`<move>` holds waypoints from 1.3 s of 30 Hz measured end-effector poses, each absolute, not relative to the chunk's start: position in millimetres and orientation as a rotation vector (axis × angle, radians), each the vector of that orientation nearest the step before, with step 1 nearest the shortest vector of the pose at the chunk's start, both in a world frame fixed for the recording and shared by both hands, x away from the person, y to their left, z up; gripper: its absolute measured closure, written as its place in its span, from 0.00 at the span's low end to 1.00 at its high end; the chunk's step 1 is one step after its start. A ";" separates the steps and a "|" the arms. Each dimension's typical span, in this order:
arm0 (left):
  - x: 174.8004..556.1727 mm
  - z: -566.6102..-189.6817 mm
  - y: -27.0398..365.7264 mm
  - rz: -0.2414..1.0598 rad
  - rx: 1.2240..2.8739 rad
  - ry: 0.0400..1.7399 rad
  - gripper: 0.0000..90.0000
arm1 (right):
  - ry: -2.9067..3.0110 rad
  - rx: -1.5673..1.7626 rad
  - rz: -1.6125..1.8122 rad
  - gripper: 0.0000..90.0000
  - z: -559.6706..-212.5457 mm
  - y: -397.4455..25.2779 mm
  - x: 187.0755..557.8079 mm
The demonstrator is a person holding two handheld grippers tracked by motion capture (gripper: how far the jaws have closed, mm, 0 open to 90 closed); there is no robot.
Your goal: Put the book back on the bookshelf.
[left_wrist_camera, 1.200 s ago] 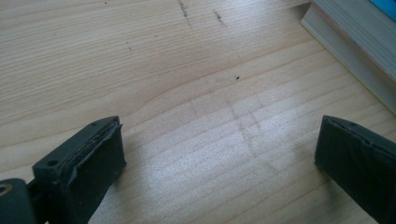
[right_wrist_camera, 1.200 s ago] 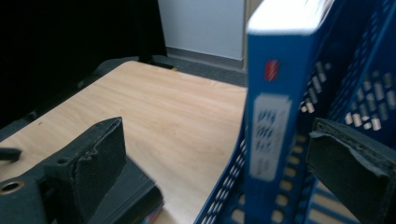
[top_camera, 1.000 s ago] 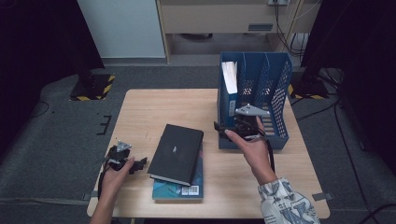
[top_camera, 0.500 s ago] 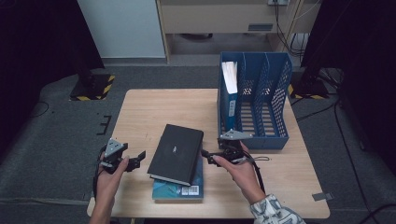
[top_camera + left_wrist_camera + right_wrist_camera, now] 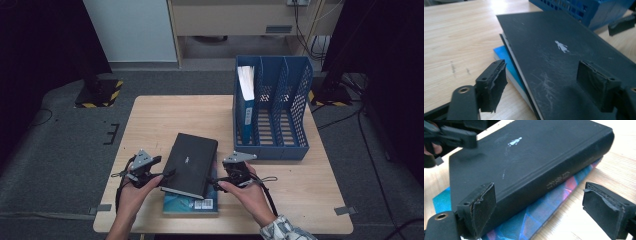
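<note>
**A:** so what's nearest the person? looks like both claws are on that book.

**B:** yep. The left gripper (image 5: 167, 175) sits at the near left edge of the black book (image 5: 191, 163), jaws spread wide, one pad over the cover and one out past the edge above the table (image 5: 165, 120). Not squeezing anything as far as I can see. The right gripper (image 5: 215, 184) is at the spine side, also wide open, spine sitting between its pads but no grip on it.

**A:** and the book itself?

**B:** lying flat and skewed on top of a blue book (image 5: 190, 203), near the front middle of the table.

**A:** further back?

**B:** blue file rack (image 5: 295, 125) on the right, with a blue binder (image 5: 246, 107) standing upright in its leftmost slot.
</note>
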State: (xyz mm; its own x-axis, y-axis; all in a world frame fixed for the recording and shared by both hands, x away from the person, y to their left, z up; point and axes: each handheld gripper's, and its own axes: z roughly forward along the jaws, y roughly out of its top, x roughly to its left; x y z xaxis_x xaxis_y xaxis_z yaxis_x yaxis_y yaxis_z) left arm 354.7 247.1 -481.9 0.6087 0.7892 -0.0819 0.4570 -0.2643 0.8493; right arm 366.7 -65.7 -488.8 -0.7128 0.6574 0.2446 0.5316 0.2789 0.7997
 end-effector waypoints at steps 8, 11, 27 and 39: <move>359.9 -487.2 247.2 0.366 1.906 1.001 0.29 | 2.429 1.093 1.415 0.13 -491.6 -60.5 365.0; 363.0 -490.5 246.7 0.285 1.889 1.003 0.29 | 2.436 1.088 1.424 0.13 -492.0 -58.6 364.0; 368.2 -491.2 240.2 0.259 1.904 0.967 0.28 | 2.464 1.136 1.464 0.07 -498.8 -56.4 368.0; 363.6 -488.6 228.5 0.244 1.940 0.945 0.29 | 2.490 1.182 1.492 0.00 -504.5 -58.9 369.9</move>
